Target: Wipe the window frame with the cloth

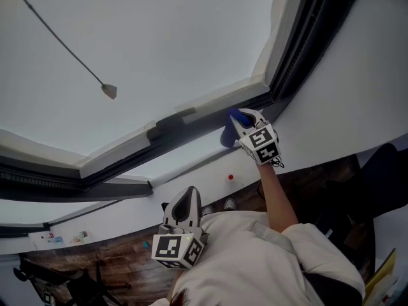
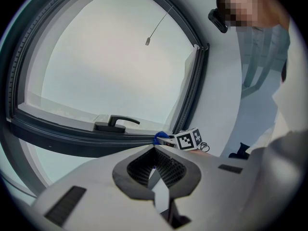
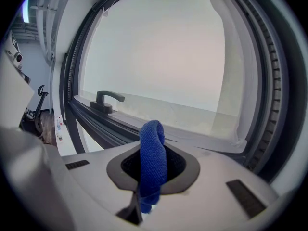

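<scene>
Clamping cloth point(image 1: 227, 134), right gripper point(image 1: 241, 121) sits at window frame point(image 1: 191, 130) corner — left gripper point(image 1: 187, 197) closed.

The right gripper point(image 1: 238, 116) stood at the lower rail of the window frame point(image 1: 127, 157), near the corner where that rail met the side rail. The cloth point(image 1: 227, 135) sat between its jaws, against the rail. The handle point(image 1: 171, 122) was mounted on the same rail, to the left of the cloth (as the head view showed it). The cord weight point(image 1: 109, 92) hung before the pane, further left and above the handle. The left gripper point(image 1: 185, 201) was below the frame, well apart from it, just in front of the person's torso point(image 1: 255, 260).
</scene>
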Motion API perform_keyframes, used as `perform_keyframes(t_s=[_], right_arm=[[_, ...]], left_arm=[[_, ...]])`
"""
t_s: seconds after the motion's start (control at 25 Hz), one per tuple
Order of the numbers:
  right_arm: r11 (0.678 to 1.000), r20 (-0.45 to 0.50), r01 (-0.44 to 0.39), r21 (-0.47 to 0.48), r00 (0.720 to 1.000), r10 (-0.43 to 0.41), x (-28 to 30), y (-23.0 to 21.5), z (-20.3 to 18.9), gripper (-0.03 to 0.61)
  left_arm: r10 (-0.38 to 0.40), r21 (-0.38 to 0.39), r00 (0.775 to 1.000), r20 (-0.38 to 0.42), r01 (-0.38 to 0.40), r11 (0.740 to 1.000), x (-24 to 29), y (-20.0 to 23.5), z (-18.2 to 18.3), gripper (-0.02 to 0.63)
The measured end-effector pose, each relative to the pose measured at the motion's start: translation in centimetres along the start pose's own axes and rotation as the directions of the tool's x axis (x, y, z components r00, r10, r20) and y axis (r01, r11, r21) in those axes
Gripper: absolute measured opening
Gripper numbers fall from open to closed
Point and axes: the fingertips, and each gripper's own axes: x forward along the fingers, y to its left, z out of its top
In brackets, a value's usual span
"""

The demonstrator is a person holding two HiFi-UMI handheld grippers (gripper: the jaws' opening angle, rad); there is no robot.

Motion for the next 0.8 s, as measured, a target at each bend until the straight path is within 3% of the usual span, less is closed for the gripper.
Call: perform_keyframes(t_s=[0.8], right_arm=[[1.000, 0.014, 0.014, 0.006, 1.000, -0.015, -0.6, -2.2, -0.5, 0.046]], left_arm=[[0.027, -0.019, 0.999, 0.026, -0.026, 0.999, -0.1, -0.9, -0.8, 0.005]])
